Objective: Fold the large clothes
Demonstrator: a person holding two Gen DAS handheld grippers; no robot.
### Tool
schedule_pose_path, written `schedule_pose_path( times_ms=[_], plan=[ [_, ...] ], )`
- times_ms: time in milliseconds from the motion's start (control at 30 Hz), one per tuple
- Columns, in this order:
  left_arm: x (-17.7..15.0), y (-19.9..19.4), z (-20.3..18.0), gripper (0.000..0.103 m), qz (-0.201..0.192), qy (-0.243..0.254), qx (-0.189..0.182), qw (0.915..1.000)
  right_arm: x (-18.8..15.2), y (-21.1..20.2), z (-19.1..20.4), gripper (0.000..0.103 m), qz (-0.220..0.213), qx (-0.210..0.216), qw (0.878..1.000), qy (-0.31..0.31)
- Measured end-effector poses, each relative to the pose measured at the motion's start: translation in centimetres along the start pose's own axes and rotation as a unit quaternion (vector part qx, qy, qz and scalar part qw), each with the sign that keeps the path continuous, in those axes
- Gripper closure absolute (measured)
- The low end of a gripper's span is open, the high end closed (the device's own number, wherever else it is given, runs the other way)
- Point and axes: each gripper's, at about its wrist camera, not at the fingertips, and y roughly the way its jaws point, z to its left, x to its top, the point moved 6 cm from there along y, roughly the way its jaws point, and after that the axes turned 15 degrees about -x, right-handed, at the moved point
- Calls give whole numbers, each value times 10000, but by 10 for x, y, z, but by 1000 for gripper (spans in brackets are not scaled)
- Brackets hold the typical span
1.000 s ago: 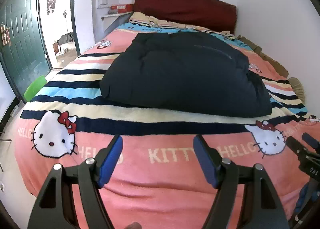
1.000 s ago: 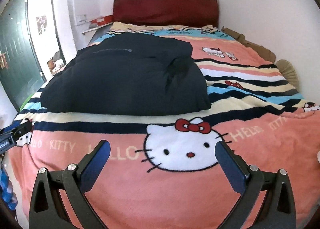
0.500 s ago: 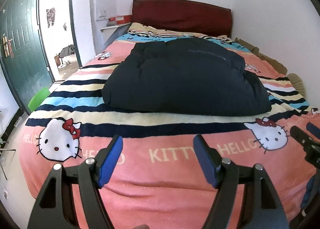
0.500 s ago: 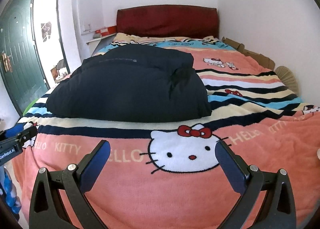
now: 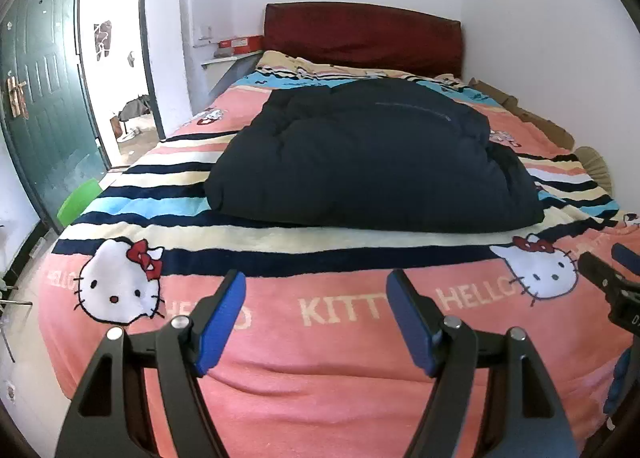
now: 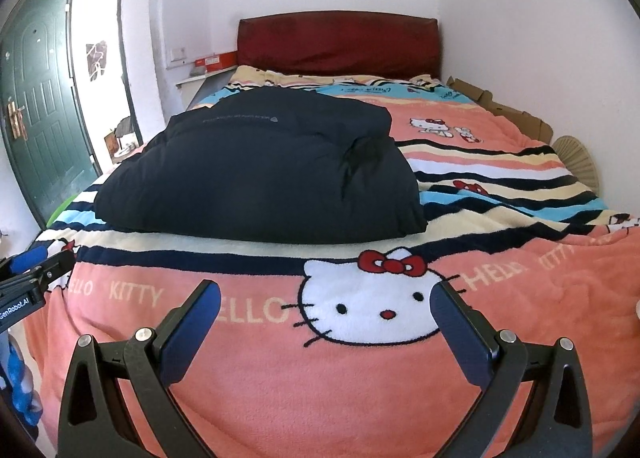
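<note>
while both spread, grippers [image 5: 316,298] [image 6: 326,308] hold nothing.

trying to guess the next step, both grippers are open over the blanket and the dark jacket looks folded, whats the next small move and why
Probably hold both back: the dark jacket already lies as a compact bundle on the blanket, and the left gripper and right gripper are open, short of it, holding nothing.

Jacket [image 5: 372,154]: dark, folded — lying on striped blanket [image 5: 320,338]
Left gripper [image 5: 316,290]: jaws apart, holding nothing

Both views from bed [image 5: 320,358] foot, headboard-facing
</note>
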Motion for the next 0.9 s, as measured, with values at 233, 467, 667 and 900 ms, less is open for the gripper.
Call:
schedule_pose_path(
  times_ms=[233,467,667,900],
  plan=[
    [0,0,-2,32,-12,93,120,9999,-6,8,0,0,94,8,10000,-7],
    [-1,2,-2,32,-31,83,112,9999,-9,14,-3,1,175,-26,9998,18],
    [-4,3,-2,32,1,74,104,9999,-11,16,-3,0,209,-45,9998,2],
    [-5,4,-1,32,-35,53,127,9999,-13,17,-3,0,237,-64,9997,-14]
  ],
)
